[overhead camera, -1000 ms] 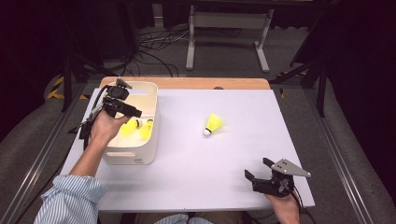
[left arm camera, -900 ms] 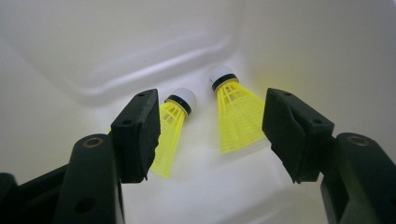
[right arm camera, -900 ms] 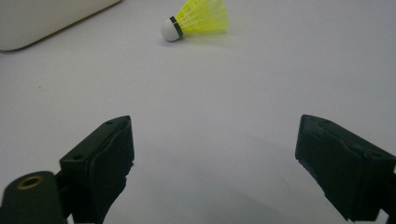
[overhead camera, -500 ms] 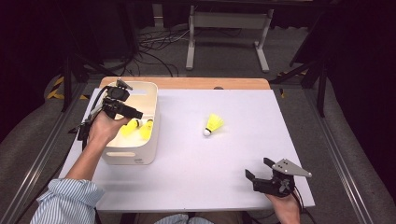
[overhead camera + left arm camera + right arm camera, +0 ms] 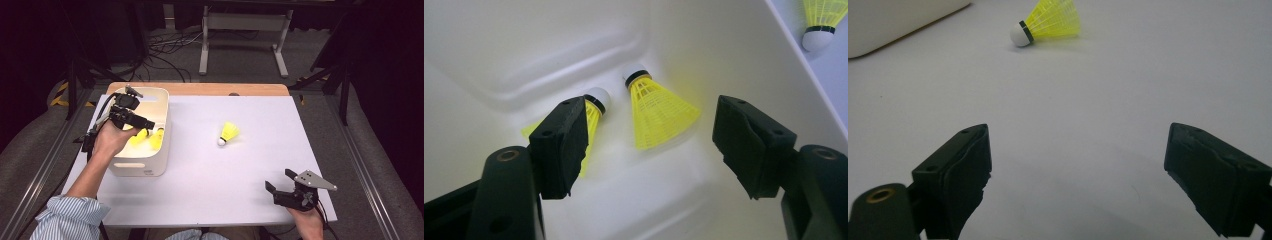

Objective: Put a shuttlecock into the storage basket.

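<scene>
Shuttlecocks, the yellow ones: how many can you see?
3. Two shuttlecocks lie inside the white bin, one between the left claw's open jaws and one partly behind a jaw. A third lies on the table. More could hide under the hand.

Three yellow shuttlecocks were counted. Two lay inside the one white bin point(image 5: 156, 165) at the 9 o'clock side of the table: the first shuttlecock point(image 5: 656, 107) and the second shuttlecock point(image 5: 591, 107), just beside each other. The third shuttlecock point(image 5: 228, 134) lay alone on the one white table top point(image 5: 215, 190), at 3 o'clock from the bin. Two handheld grippers were counted.
</scene>
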The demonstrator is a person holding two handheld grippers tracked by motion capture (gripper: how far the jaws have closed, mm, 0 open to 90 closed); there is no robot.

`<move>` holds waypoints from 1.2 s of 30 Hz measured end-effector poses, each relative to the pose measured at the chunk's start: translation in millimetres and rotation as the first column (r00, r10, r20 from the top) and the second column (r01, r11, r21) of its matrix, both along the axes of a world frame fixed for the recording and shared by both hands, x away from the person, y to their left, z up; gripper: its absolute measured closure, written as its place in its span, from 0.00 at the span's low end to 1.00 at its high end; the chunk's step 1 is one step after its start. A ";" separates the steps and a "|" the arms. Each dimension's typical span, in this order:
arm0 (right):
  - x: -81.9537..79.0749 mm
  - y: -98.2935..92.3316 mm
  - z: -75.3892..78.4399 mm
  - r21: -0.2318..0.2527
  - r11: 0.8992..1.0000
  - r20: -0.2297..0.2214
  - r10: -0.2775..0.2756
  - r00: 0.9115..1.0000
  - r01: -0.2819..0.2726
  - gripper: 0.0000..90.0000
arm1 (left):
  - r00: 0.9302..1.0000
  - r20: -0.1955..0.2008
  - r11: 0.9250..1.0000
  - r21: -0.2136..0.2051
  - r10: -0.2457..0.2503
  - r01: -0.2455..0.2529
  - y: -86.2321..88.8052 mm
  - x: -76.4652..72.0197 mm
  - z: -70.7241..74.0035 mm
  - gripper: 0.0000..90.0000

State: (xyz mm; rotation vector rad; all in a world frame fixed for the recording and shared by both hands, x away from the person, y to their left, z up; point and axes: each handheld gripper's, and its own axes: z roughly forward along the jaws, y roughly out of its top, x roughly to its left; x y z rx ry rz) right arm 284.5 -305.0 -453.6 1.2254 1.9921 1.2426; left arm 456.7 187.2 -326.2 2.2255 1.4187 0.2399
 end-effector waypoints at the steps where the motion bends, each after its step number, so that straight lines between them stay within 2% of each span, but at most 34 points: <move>1: 0.0 -0.3 0.0 0.000 1.000 0.001 0.001 1.000 -0.001 0.13 | 1.000 0.003 1.000 -0.003 -0.001 0.001 -0.2 -1.0 0.7 0.34; 36: -0.7 -0.4 0.4 0.005 1.000 0.001 0.000 1.000 0.000 0.13 | 0.999 0.014 0.998 -0.043 -0.051 0.052 -5.9 -20.4 13.0 0.36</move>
